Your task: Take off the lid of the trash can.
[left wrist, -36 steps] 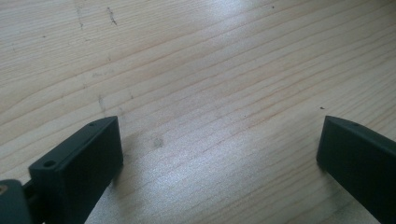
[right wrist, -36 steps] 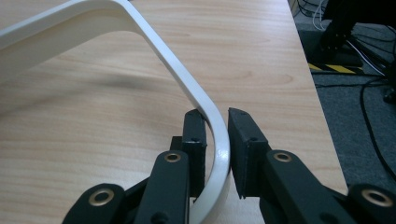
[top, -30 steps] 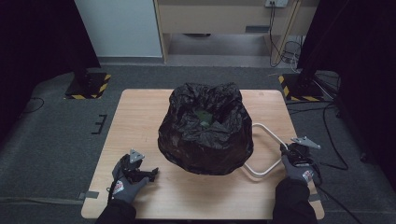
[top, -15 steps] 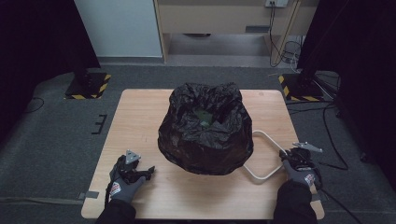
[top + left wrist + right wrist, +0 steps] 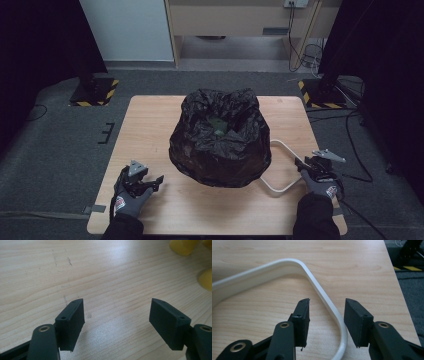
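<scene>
A: White handle (image 5: 322,297) sticks out from under the black bag (image 5: 220,137), lower right of centre in the high view. Bag sits mid-table, apart from both grippers.

B: Right gripper (image 5: 325,315)?

A: Jaws apart, straddling the handle's right-hand rail in the right gripper view. Not pinching it, gaps on both sides. A second ago it sat higher in the high view; now it has slid down toward the lower right, onto the bend.

B: So lining up for a grab.

A: My read, yes. Closing on the rail looks like the next step.

B: Left gripper (image 5: 116,315)?

A: Wide open over bare table (image 5: 105,270), nothing between the jaws. In the high view it has drifted toward the lower left edge, further from the bag. Yellow shapes (image 5: 185,246) at the upper right of its view, can't tell what they are.

B: Risk?

A: Rail is thin and curved; an off-centre pinch could slip. Bag also drapes over the handle's inner end.
</scene>
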Action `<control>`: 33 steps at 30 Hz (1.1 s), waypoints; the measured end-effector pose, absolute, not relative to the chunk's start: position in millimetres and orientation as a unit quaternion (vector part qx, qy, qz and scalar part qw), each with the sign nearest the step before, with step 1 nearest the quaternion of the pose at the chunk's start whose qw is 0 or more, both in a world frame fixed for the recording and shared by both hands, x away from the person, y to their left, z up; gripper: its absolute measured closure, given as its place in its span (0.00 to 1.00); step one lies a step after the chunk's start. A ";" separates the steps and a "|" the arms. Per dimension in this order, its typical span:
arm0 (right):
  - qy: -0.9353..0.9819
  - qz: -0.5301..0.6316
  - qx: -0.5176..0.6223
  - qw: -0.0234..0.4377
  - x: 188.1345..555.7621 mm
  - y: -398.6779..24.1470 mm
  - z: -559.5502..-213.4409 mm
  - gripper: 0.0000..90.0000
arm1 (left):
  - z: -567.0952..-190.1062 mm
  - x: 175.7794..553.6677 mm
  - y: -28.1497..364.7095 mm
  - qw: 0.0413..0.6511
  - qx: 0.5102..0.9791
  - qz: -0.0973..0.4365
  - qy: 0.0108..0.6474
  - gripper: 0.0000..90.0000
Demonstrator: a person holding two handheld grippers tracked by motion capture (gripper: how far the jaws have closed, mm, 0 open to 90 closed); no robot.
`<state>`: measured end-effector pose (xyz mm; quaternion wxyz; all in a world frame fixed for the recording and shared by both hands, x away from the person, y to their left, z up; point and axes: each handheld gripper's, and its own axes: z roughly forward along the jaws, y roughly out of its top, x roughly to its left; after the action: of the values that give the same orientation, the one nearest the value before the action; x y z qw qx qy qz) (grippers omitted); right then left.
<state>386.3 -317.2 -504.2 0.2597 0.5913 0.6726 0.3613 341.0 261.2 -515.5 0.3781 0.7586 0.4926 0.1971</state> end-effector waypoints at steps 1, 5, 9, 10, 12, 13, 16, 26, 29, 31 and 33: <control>0.672 0.367 0.588 0.261 386.3 -316.5 -502.6 0.62 | -513.6 340.6 261.7 0.380 0.757 0.199 0.492 0.31; 0.670 0.385 0.576 0.267 385.0 -312.7 -495.0 0.61 | -507.7 338.9 262.4 0.396 0.747 0.208 0.492 0.31; 0.669 0.405 0.563 0.268 384.2 -310.0 -488.2 0.58 | -501.0 335.3 263.1 0.411 0.739 0.218 0.487 0.30; 0.665 0.413 0.560 0.271 384.1 -309.2 -486.1 0.56 | -500.1 334.7 263.2 0.411 0.739 0.219 0.487 0.30; 0.660 0.426 0.554 0.276 384.1 -308.3 -482.3 0.52 | -497.6 333.5 263.8 0.414 0.736 0.222 0.487 0.30; 0.657 0.434 0.551 0.278 384.4 -308.1 -479.9 0.51 | -496.2 333.1 264.0 0.417 0.734 0.224 0.487 0.30; 0.652 0.450 0.538 0.287 383.2 -308.2 -471.1 0.49 | -489.4 331.0 265.1 0.423 0.728 0.233 0.487 0.30; 0.645 0.511 0.490 0.287 380.8 -301.8 -446.0 0.40 | -470.1 327.8 258.9 0.443 0.722 0.249 0.469 0.29; 0.638 0.519 0.487 0.295 379.6 -301.3 -439.4 0.39 | -465.1 327.5 258.2 0.449 0.718 0.251 0.468 0.29; 0.629 0.527 0.491 0.292 377.6 -301.6 -435.1 0.39 | -461.2 327.2 257.9 0.454 0.715 0.254 0.468 0.29; 0.623 0.535 0.489 0.295 376.1 -301.9 -431.8 0.39 | -457.1 326.9 257.7 0.456 0.714 0.257 0.465 0.29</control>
<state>376.1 -301.9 -431.8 0.2955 0.4889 0.6227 0.5347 326.9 257.7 -457.1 0.4560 0.7140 0.4648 0.2572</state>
